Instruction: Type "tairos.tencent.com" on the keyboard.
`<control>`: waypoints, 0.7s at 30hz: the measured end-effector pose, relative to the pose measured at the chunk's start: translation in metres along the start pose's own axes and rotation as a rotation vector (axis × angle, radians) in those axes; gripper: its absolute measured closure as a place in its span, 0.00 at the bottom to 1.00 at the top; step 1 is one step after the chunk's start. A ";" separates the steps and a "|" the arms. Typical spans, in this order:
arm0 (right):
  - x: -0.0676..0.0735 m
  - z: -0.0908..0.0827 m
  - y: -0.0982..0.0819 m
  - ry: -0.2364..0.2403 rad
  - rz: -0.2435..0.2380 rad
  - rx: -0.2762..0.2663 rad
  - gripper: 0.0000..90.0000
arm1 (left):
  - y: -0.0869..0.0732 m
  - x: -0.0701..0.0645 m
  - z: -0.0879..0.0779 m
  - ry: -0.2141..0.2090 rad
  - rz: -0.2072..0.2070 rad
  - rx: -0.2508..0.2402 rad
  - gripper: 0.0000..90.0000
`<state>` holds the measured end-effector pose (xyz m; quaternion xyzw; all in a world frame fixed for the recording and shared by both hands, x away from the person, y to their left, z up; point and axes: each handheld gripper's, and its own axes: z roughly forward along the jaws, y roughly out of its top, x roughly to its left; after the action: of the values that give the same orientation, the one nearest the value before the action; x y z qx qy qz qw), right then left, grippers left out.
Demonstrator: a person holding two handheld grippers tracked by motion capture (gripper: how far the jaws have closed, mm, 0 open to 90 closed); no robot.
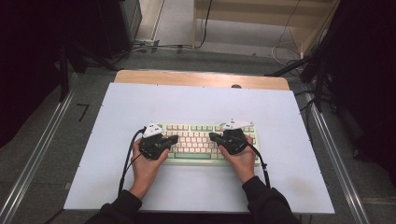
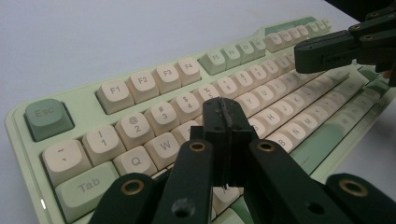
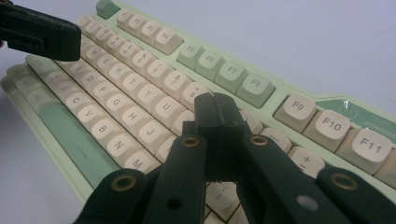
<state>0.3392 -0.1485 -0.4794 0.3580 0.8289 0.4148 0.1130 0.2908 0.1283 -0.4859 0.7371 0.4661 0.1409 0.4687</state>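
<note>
White tabletop carries a pale green keyboard at its middle. Left gripper, jaws pressed together and empty, hovers over the keyboard's left keys; right gripper, likewise closed on nothing, hovers over its right half.

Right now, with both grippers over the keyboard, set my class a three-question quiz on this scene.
1. True or false: the left gripper has its jaws shut with nothing between them.
2. What does the keyboard lie on? A) a bare wooden board B) a pale sheet on the table C) the floor
3. Fill in: in the left gripper view, the green key at the keyboard's near corner reads ___.

Key
1. True; the right gripper is shut and empty as well.
2. B, the pale sheet.
3. Esc, on the Esc key.
</note>
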 end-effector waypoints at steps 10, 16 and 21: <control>0.000 -0.001 0.000 0.001 0.000 -0.002 0.97 | -0.002 0.003 -0.001 0.004 -0.004 0.006 1.00; 0.000 -0.001 0.000 0.000 0.000 0.000 0.97 | -0.003 0.004 -0.001 0.011 -0.005 0.015 1.00; -0.001 -0.001 0.000 0.000 -0.001 -0.002 0.97 | -0.005 0.008 0.001 0.021 -0.011 0.037 1.00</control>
<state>0.3390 -0.1498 -0.4788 0.3578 0.8286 0.4154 0.1136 0.2930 0.1347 -0.4925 0.7416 0.4775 0.1374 0.4506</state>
